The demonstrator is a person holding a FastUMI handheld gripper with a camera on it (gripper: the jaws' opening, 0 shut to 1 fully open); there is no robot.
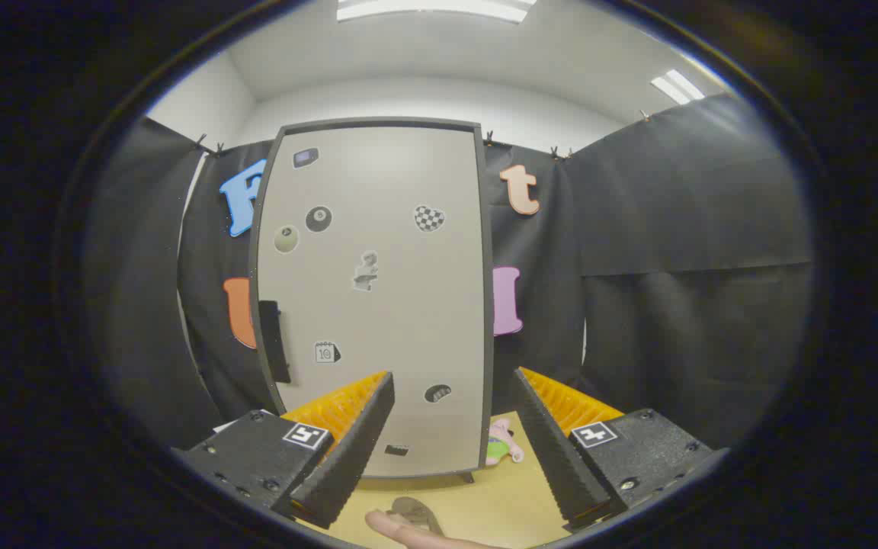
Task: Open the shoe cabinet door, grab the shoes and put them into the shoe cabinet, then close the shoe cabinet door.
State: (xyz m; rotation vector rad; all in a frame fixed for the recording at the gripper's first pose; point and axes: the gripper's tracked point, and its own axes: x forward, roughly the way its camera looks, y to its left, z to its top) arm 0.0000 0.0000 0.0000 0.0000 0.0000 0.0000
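The shoe cabinet (378,290) stands upright beyond my fingers, its pale door shut and dotted with several stickers. A dark handle (273,339) sits on the door's left edge. My gripper (454,389) is open, with nothing between its fingers, and points at the lower part of the door. A small part of a dark shoe-like thing (412,512) lies on the wooden table (500,496) low between the fingers, partly hidden. A person's fingertip (397,528) rests next to it.
A small pink and green toy (501,448) lies on the table at the cabinet's lower right corner. Black cloth walls close off the space behind and on both sides of the cabinet.
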